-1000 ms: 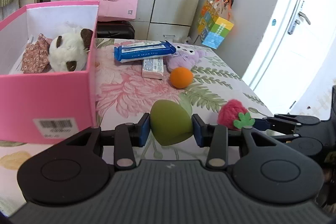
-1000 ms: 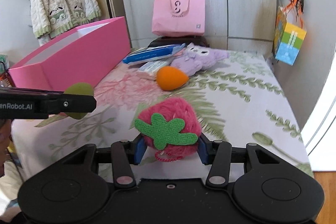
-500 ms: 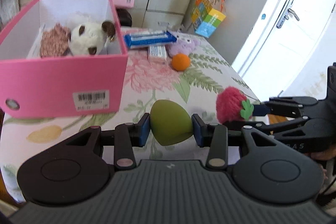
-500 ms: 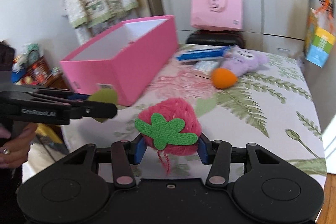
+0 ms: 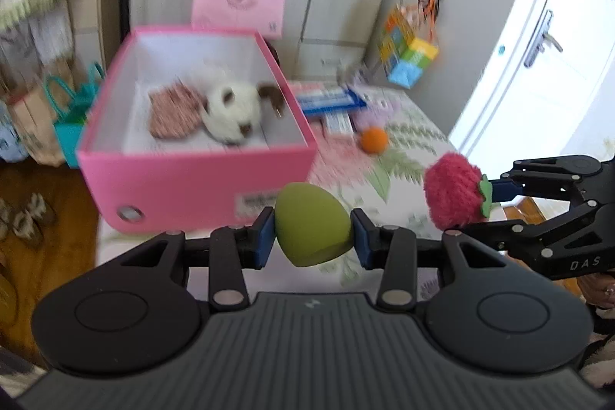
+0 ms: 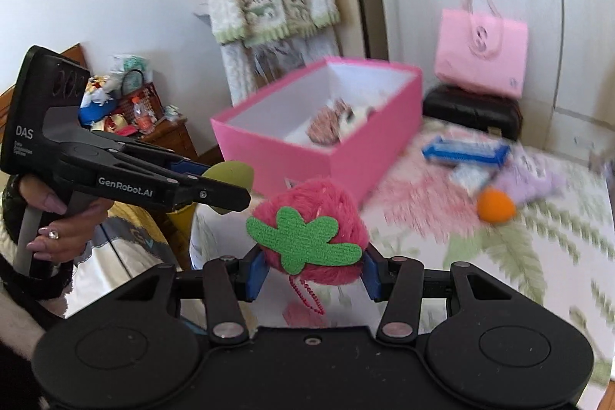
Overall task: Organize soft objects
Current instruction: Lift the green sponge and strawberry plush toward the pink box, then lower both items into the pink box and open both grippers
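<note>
Left gripper (image 5: 313, 237) pinching a green sponge (image 5: 312, 233), held in the air in front of the pink box (image 5: 200, 175). Right gripper (image 6: 309, 268) pinching a red plush strawberry (image 6: 319, 214), also in front of the box. Inside the box: a panda toy (image 5: 234, 114) beside a patterned cloth (image 5: 173, 116).

Bright daylight, soft shadows; background motion-blurred in both views; fisheye bending, dark corners.
</note>
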Motion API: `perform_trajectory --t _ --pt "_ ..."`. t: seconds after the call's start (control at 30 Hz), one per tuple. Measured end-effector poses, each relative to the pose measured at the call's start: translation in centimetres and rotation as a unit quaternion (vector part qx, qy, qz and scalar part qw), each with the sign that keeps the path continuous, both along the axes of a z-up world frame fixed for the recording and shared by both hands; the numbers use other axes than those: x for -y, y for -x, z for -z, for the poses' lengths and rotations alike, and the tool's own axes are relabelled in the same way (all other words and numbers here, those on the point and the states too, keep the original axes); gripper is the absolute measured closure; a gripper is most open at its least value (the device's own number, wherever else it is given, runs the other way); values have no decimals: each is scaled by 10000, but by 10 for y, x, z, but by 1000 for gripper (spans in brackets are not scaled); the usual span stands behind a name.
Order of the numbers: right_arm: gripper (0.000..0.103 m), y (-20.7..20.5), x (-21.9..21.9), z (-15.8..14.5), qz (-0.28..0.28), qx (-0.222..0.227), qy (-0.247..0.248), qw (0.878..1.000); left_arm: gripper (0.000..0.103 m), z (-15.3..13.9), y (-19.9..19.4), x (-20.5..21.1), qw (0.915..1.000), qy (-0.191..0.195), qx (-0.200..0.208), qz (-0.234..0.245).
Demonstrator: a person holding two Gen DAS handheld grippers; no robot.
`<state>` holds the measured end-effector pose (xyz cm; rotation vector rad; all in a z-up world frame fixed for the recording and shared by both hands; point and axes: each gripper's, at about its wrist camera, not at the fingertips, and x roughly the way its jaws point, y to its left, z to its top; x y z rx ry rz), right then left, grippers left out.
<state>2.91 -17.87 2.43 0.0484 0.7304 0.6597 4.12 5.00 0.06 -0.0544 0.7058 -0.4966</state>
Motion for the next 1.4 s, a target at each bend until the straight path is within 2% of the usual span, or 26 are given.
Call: perform_trajectory --t 0.13,0.37,0.43,0.6,0.77,0.87,0.93,0.97,1.17,1.27,1.4 --pt "48 -11 -16 -15 -213 306 -121 9992 62 -18 1 -14 9993 45 365 -117" --pt "48 -49 -39 -35 -441 529 -436 9967 62 -41 -19 -35 9964 235 757 -286" --pt "48 -54 -43 -36 -436 533 -448 9966 62 -46 -29 -39 9956 283 838 -314" --pt "48 -100 -59 -43 -240 603 -517 9965 62 -55 -61 -45 9937 329 969 -461" --pt "48 -137 -71 -41 -176 732 -469 9961 62 -46 -100 -50 9939 306 854 -629" --pt "48 -153 -78 -35 -198 828 -399 9956 62 -35 -127 -54 9930 163 723 -923" --pt "48 -168 -87 -26 -30 1006 -230 9947 62 -26 -144 -56 9927 28 605 -1041" --pt "48 -179 -99 -15 36 1176 140 9930 62 -22 -152 -55 9930 -57 537 -1054" --pt "48 -221 -115 12 -303 708 421 9961 62 3 -183 -48 9934 -352 193 -1079" --pt "48 -235 -119 21 -437 640 615 9951 61 8 -191 -46 9920 -390 214 -1179" --pt "45 -251 -118 28 -555 530 548 9955 59 9 -200 -45 9890 -393 211 -1408"
